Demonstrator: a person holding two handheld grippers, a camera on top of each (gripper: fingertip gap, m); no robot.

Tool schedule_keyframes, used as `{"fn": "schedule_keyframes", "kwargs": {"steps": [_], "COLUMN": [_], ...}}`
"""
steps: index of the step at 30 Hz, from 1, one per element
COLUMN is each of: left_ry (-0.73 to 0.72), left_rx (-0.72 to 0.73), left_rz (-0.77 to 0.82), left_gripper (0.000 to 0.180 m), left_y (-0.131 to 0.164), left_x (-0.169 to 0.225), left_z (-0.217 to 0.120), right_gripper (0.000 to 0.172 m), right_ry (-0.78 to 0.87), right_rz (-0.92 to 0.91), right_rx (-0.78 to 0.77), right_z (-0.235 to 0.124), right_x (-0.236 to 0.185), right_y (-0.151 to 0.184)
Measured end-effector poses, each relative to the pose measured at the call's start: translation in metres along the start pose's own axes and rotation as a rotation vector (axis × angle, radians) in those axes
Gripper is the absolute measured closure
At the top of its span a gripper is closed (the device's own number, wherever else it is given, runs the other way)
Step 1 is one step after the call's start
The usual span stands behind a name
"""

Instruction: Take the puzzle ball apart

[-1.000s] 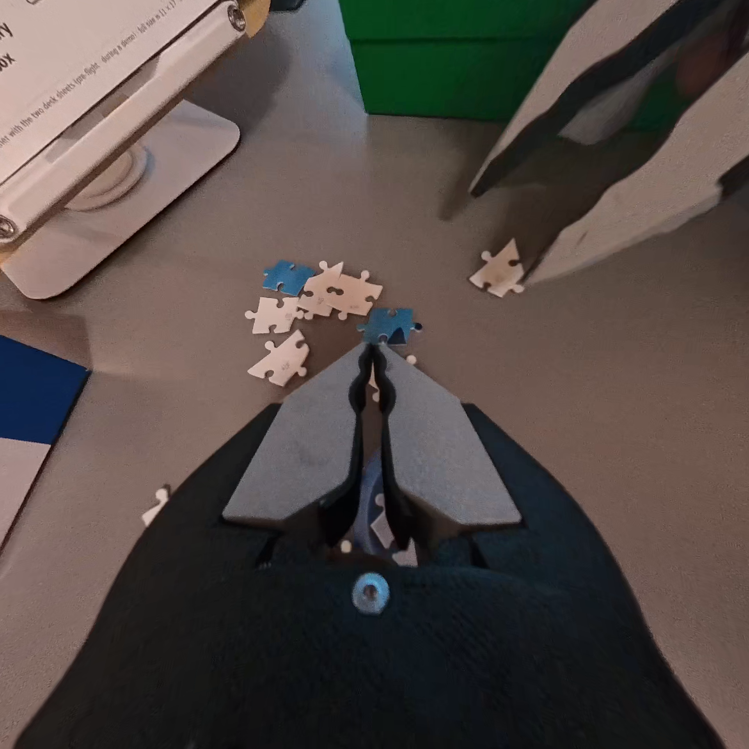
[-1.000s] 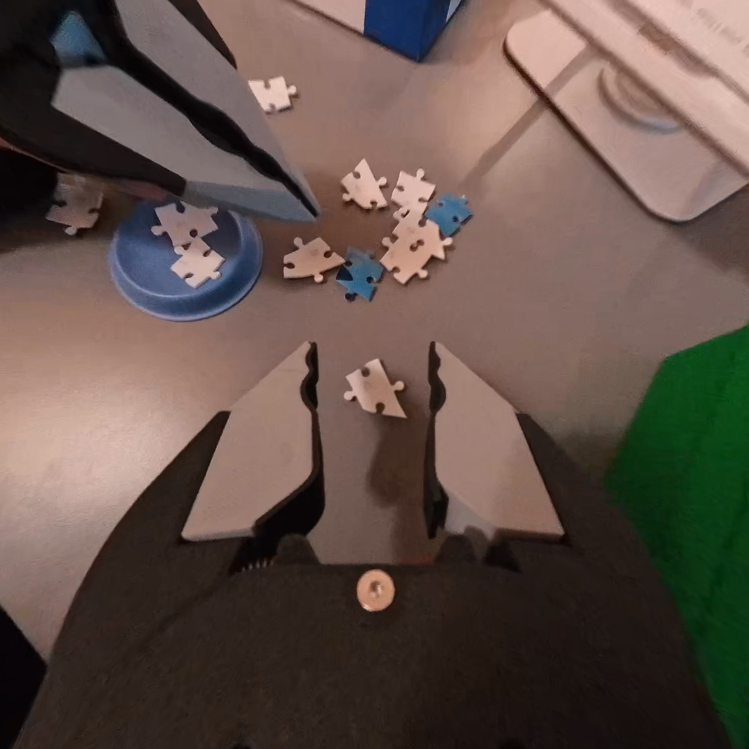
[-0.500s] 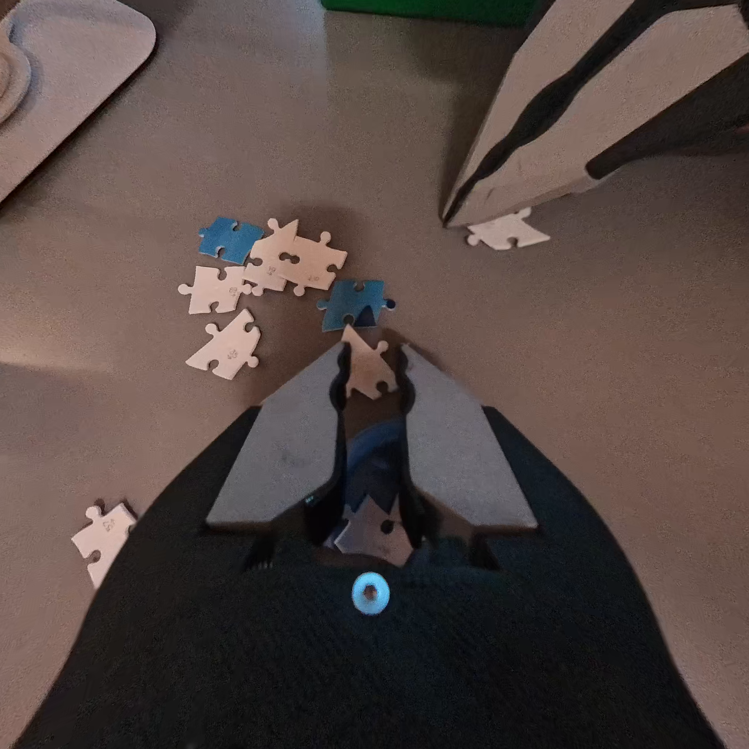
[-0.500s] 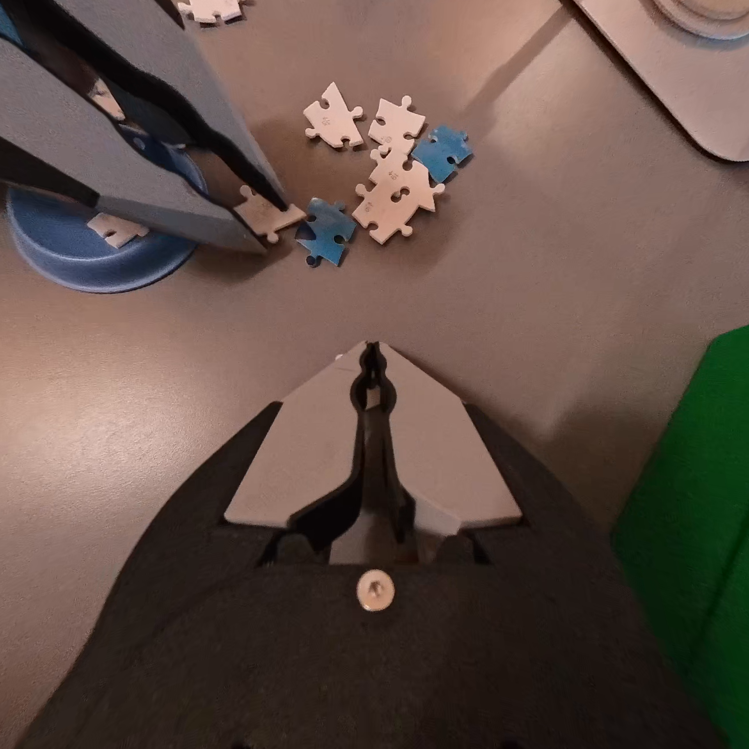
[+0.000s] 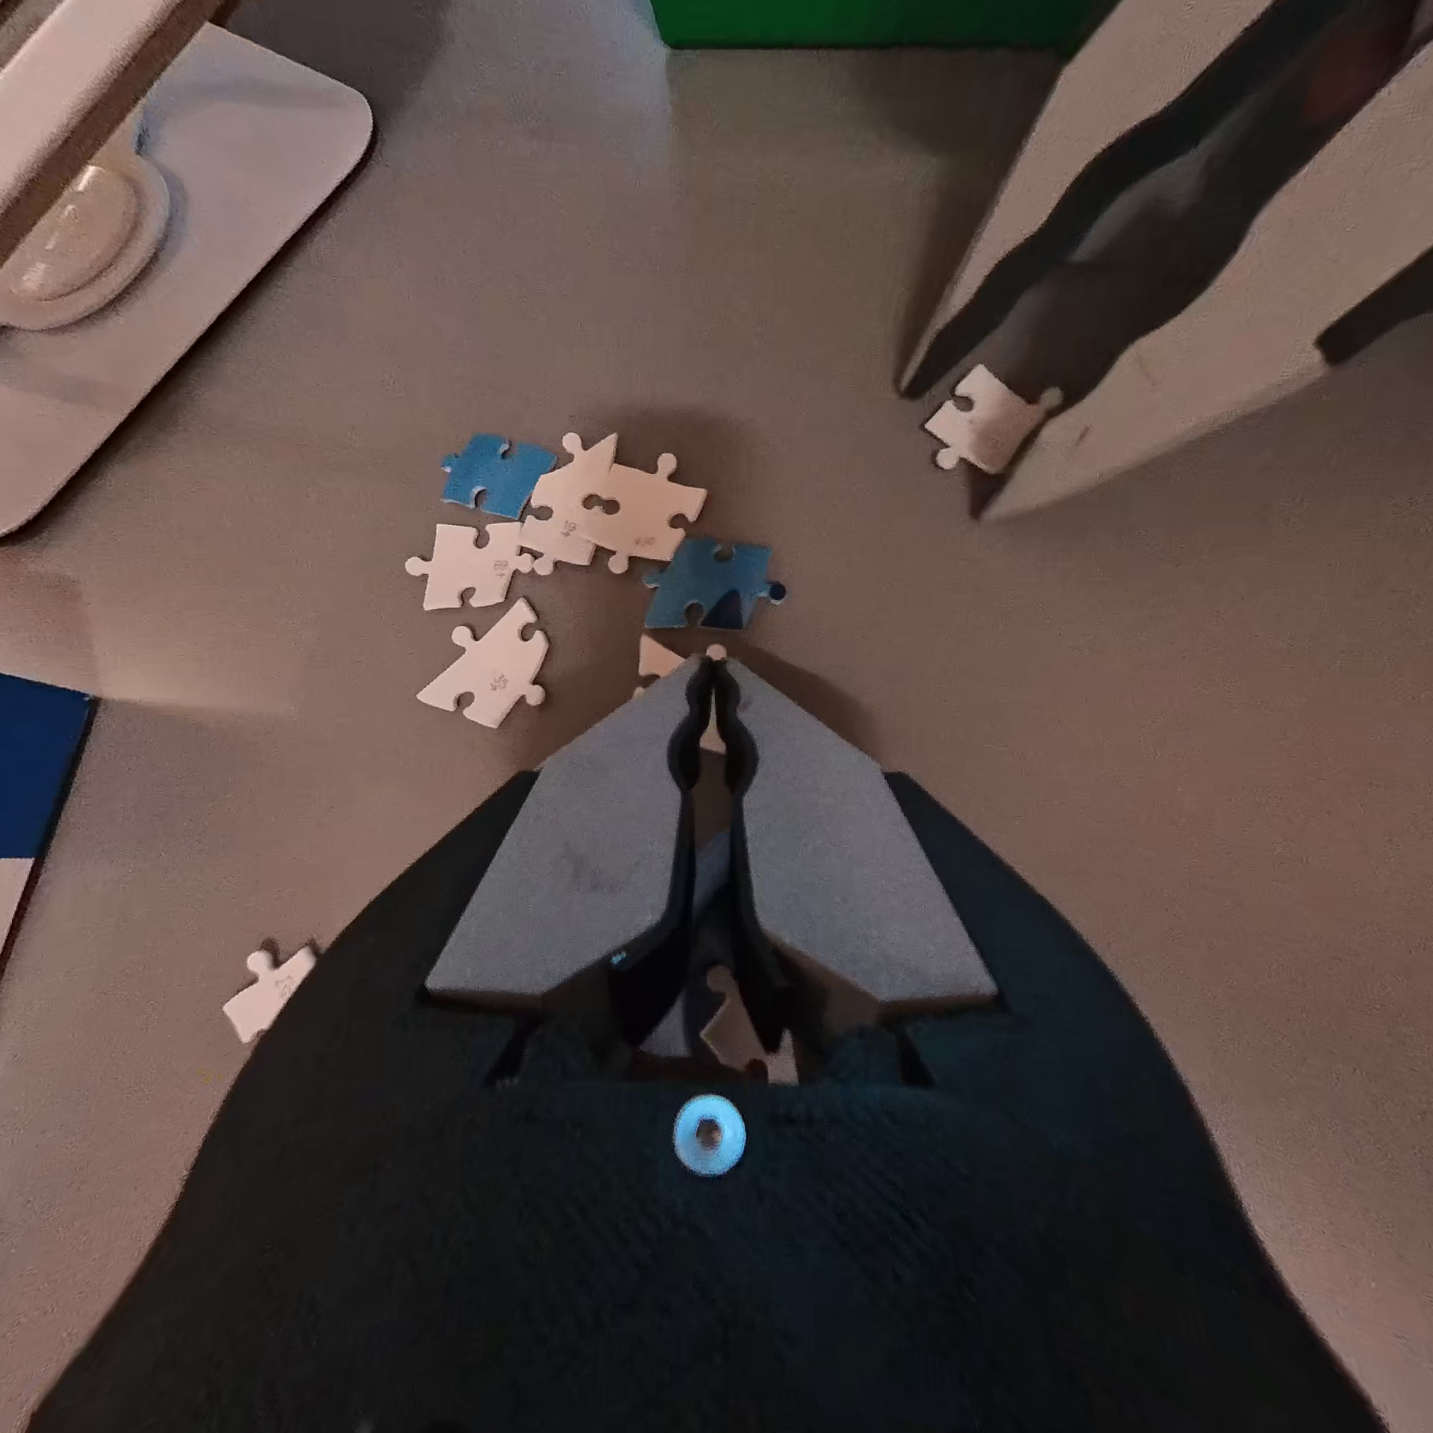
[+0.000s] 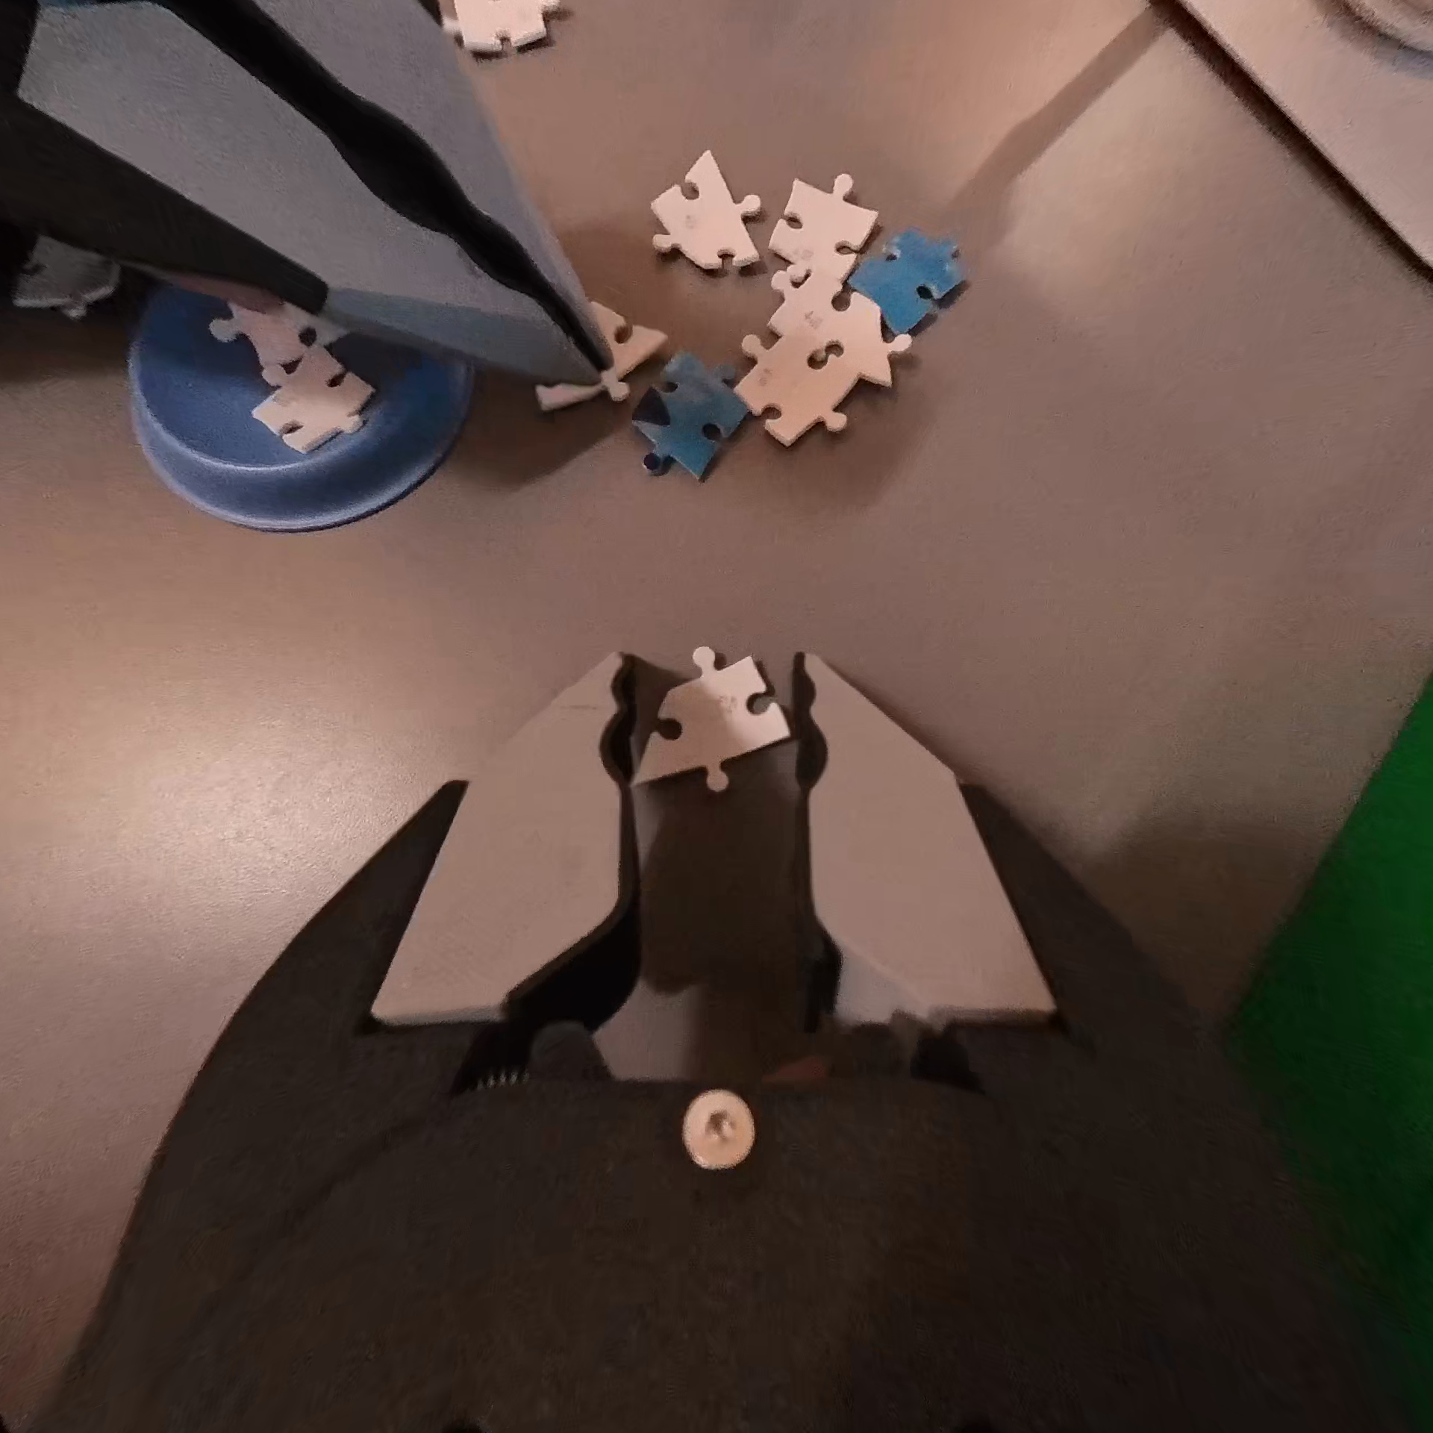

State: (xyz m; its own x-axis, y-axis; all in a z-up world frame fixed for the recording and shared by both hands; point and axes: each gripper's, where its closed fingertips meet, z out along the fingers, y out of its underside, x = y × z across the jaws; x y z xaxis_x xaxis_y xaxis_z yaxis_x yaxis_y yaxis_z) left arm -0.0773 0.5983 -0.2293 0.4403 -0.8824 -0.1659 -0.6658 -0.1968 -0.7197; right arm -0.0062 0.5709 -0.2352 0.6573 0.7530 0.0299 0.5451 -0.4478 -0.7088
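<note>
My left gripper (image 5: 712, 668) is shut on a white puzzle piece (image 5: 657, 657) down at the grey table; the piece sticks out left of and beyond the tips. In the right wrist view its tips (image 6: 597, 372) sit on that piece (image 6: 630, 335), beside a blue bowl (image 6: 233, 473) holding two white pieces (image 6: 310, 399). My right gripper (image 6: 712, 659) is open, with another white piece (image 6: 721, 717) lying loose between its fingers. The left wrist view shows the same gripper (image 5: 944, 448) and piece (image 5: 985, 422). Several white and blue pieces (image 5: 620, 504) lie in a cluster between the grippers.
A white stand base (image 5: 194, 194) sits at the far left and a green box (image 6: 1357, 930) by the right gripper. A blue and white box (image 5: 31, 760) lies at the left edge. A stray white piece (image 5: 267, 989) lies near the left gripper. Spacing between my two grippers at the tips: around 8 cm. Both grippers' tips are roughly 30 cm from the white stand base (image 5: 194, 194).
My left gripper opened around the white piece, then shut on it. My right gripper shut on its piece, then opened again; the piece now lies turned between its fingers.
</note>
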Motion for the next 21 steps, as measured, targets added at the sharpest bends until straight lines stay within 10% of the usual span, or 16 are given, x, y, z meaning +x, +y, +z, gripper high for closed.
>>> {"fn": "schedule_keyframes", "kwargs": {"steps": [2,10,21], "left_ry": [0.002,-0.066,0.044], "left_rx": [0.016,0.02,0.033], "left_rz": [-0.016,-0.022,-0.063], "left_gripper": [0.18,0.18,0.146], "left_y": [-0.002,0.001,-0.006], "left_x": [-0.002,-0.014,0.002], "left_z": [-0.002,-0.003,-0.004], "right_gripper": [0.16,0.161,0.119], "right_ry": [0.01,0.06,0.08], "right_rz": [-0.016,0.002,0.078], "right_rx": [0.005,0.056,-0.017], "right_z": [-0.001,-0.019,-0.012], "right_x": [0.001,0.012,0.014], "right_y": [0.001,-0.007,0.012]}}
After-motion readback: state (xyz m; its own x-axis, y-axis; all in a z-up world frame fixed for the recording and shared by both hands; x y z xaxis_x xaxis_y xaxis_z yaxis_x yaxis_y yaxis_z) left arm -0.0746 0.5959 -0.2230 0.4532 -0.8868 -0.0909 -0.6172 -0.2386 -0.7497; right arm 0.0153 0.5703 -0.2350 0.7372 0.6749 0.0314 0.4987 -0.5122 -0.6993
